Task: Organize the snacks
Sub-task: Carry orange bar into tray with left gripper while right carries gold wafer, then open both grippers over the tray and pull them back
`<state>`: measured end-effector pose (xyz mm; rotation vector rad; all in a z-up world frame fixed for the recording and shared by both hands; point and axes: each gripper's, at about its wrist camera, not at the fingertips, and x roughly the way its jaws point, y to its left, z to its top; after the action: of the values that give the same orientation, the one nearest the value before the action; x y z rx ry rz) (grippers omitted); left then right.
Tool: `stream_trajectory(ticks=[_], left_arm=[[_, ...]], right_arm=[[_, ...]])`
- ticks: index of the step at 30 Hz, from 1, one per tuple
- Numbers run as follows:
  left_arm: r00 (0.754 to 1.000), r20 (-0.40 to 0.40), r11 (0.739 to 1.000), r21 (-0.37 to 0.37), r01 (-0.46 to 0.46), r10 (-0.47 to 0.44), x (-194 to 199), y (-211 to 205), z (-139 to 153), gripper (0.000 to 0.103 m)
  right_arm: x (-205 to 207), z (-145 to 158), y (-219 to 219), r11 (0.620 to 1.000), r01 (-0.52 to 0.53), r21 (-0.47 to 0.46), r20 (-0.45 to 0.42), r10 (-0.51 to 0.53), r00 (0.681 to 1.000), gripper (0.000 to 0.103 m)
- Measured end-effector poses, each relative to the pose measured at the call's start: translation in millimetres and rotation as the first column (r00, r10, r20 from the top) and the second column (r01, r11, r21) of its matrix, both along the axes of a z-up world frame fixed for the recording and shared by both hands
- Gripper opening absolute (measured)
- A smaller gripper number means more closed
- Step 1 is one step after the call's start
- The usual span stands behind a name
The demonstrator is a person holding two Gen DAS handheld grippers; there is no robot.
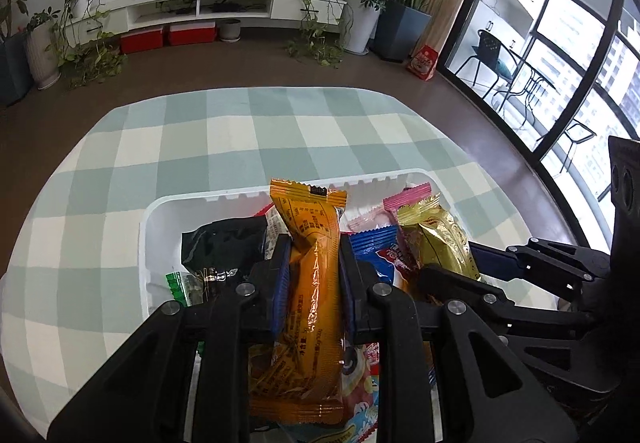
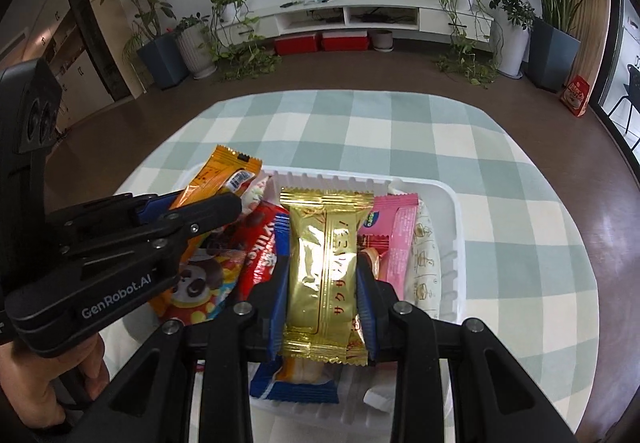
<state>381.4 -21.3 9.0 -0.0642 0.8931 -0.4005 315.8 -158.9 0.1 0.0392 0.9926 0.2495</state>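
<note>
Snacks sit piled in a white plastic tray [image 2: 454, 219] that rests on a desk covered by a green-and-cream checked cloth [image 1: 224, 147]. The tray lies near the desk's front side, with bare cloth beyond it.

Left gripper [image 1: 314, 263] hangs over the tray's left half. Its jaws are narrowed to the width of a long orange snack packet [image 1: 308, 295] and its blue pads [image 1: 282, 283] press the packet's two long sides. The packet stands up along the fingers, its crimped top end above the fingertips.

Right gripper [image 2: 323, 279] is over the middle of the tray, closed the same way on a gold snack packet [image 2: 326, 263] with red lettering, blue pads touching both long edges. The packet is held upright.

In the right wrist view, a pink packet [image 2: 396, 239] lies just right of the gold one, a pale printed packet [image 2: 426, 267] against the tray's right wall, a red packet [image 2: 260, 255] and a cartoon-panda packet [image 2: 200, 283] to the left, and a blue-and-white one [image 2: 296, 383] under the gripper. In the left wrist view a black packet [image 1: 220, 247] lies in the tray's left part, with a small green one [image 1: 178, 285] beside it.
</note>
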Motion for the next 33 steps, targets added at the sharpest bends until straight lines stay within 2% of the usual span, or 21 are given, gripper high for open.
stream_trajectory(ticks=[8, 11, 12, 13, 23, 26, 33], left_arm=[[1.0, -0.002, 1.0, -0.005, 0.007, -0.007, 3.7, 1.1, -7.5, 0.023], [1.0, 0.0, 1.0, -0.005, -0.003, 0.003, 3.2, 2.7, -6.2, 0.037], [1.0, 0.0, 1.0, -0.006, -0.004, 0.004, 3.2, 3.0, -6.0, 0.049], [1.0, 0.004, 1.0, -0.003, -0.005, 0.005, 2.4, 2.5, -5.1, 0.054], [1.0, 0.004, 1.0, -0.011, -0.001, 0.001, -3.1, 5.1, -4.9, 0.055], [1.0, 0.01, 1.0, -0.014, 0.001, -0.001, -4.4, 6.6, -2.6, 0.057], [1.0, 0.012, 1.0, -0.02, -0.005, 0.005, -6.5, 9.3, -0.1, 0.057]], right_arm=[[5.3, -10.1, 5.0, 1.0, 0.001, -0.024, 0.001, -0.001, 1.0, 0.034], [6.6, -10.0, 6.4, 1.0, -0.003, -0.026, 0.0, 0.003, 1.0, 0.034], [7.3, -10.3, 6.4, 1.0, -0.003, -0.026, -0.001, 0.003, 1.0, 0.035], [7.2, -10.2, 6.3, 1.0, -0.003, -0.024, -0.001, 0.003, 1.0, 0.035], [5.3, -8.9, 5.4, 1.0, -0.001, -0.027, 0.004, 0.001, 1.0, 0.043], [3.5, -7.2, 4.3, 1.0, 0.001, -0.021, 0.01, -0.001, 1.0, 0.048], [1.0, -3.4, 3.3, 1.0, 0.002, -0.022, 0.014, -0.002, 1.0, 0.05]])
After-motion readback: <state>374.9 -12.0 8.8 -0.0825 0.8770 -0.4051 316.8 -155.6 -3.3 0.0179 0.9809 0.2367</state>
